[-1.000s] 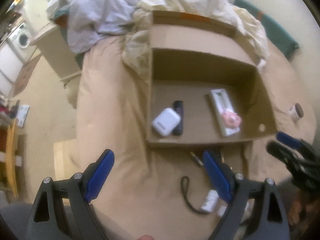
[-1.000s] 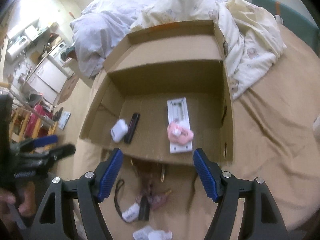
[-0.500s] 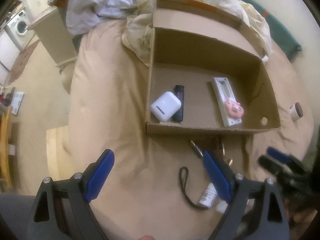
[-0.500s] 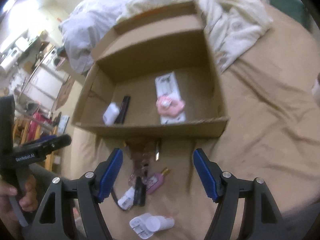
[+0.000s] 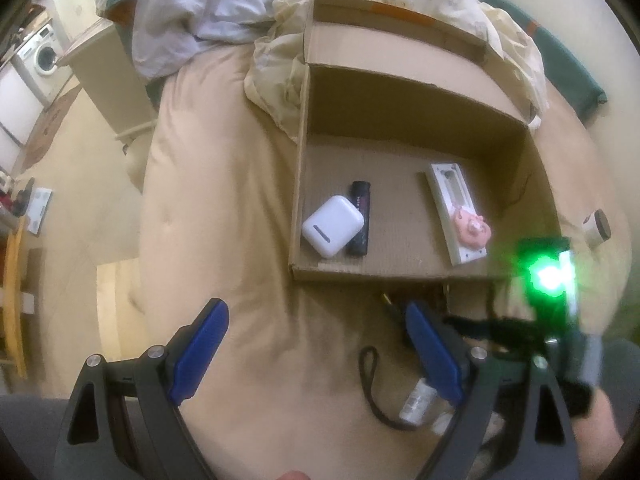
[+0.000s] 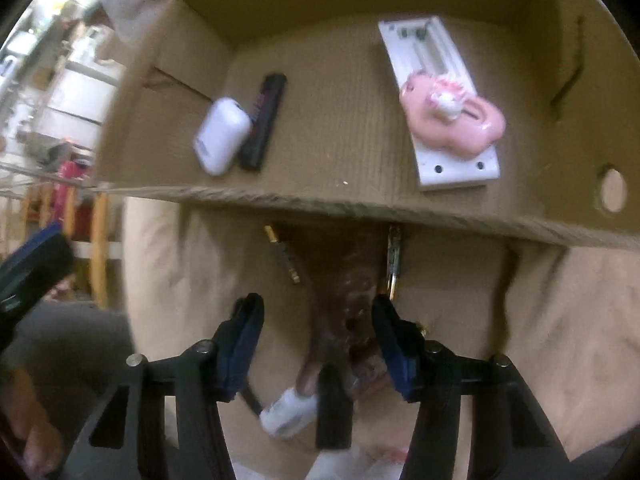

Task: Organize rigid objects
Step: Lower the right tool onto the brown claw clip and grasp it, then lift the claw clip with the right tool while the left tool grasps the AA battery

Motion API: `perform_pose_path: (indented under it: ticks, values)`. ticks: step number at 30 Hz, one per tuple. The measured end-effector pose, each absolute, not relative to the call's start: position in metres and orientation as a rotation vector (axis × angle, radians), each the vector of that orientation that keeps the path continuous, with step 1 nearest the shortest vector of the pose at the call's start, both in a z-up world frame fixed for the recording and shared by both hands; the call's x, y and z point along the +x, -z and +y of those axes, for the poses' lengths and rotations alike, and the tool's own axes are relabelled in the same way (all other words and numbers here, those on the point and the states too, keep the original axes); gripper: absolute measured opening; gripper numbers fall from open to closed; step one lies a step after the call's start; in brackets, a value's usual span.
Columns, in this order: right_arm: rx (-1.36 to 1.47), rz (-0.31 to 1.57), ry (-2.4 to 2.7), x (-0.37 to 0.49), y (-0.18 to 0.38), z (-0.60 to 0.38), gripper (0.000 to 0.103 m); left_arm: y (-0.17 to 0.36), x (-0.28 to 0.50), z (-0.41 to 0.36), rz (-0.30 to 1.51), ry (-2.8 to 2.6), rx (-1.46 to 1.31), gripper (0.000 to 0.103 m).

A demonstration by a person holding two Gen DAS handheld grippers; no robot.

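An open cardboard box (image 5: 304,200) lies on a beige bed. In it are a white earbud case (image 5: 332,231), a black lighter (image 5: 360,218) and a white plate with a pink charm (image 5: 472,230). The same items show in the right wrist view: case (image 6: 221,140), lighter (image 6: 264,120), charm (image 6: 452,120). My right gripper (image 6: 316,340) is open, low over a brown clear strap (image 6: 344,300) in front of the box (image 6: 360,204). My left gripper (image 5: 312,356) is open and empty over bare bedding.
A black cord loop (image 5: 372,384) and a small white bottle (image 5: 416,404) lie on the bed near the left gripper. Small gold-tipped pieces (image 6: 286,258) lie by the box front. A small round jar (image 5: 596,230) sits right of the box. Crumpled bedding (image 5: 280,12) is behind.
My right gripper has dropped down and forward, close to the strap in front of the box, with its jaws narrower. My left gripper has held about the same place.
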State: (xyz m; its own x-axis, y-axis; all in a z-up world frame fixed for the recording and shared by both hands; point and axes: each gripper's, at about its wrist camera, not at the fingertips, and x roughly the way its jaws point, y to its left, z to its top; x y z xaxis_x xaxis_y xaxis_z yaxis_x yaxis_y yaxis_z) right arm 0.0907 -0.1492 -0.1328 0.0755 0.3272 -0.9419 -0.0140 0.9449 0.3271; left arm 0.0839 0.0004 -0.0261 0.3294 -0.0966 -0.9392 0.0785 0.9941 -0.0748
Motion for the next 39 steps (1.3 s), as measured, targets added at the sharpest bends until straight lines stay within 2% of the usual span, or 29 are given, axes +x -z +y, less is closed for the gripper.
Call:
perform_pose_path:
  ticks: [2, 6, 20, 27, 32, 36, 39]
  values:
    - [0.218, 1.505, -0.244, 0.096, 0.143, -0.141, 0.049, 0.025, 0.085, -0.001, 1.227, 0.12, -0.021, 0.089]
    - [0.158, 1.495, -0.221, 0.099, 0.148, -0.135, 0.038, 0.023, 0.084, -0.004, 1.226, 0.137, -0.018, 0.089]
    - [0.102, 1.327, -0.35, 0.048, 0.08, -0.162, 0.036, 0.036, 0.082, -0.011, 1.267, 0.142, 0.002, 0.089]
    - [0.2, 1.213, -0.411, 0.03, 0.053, -0.194, 0.036, 0.055, 0.079, -0.026, 1.309, 0.176, 0.112, 0.089]
    - [0.266, 1.09, -0.424, 0.024, 0.033, -0.198, 0.036, 0.073, 0.075, -0.057, 1.34, 0.285, 0.32, 0.088]
    - [0.305, 1.045, -0.369, 0.031, 0.028, -0.211, 0.036, 0.098, 0.076, -0.083, 1.388, 0.378, 0.438, 0.074]
    - [0.337, 1.062, -0.356, 0.041, 0.032, -0.22, 0.036, 0.11, 0.077, -0.104, 1.353, 0.429, 0.553, 0.074]
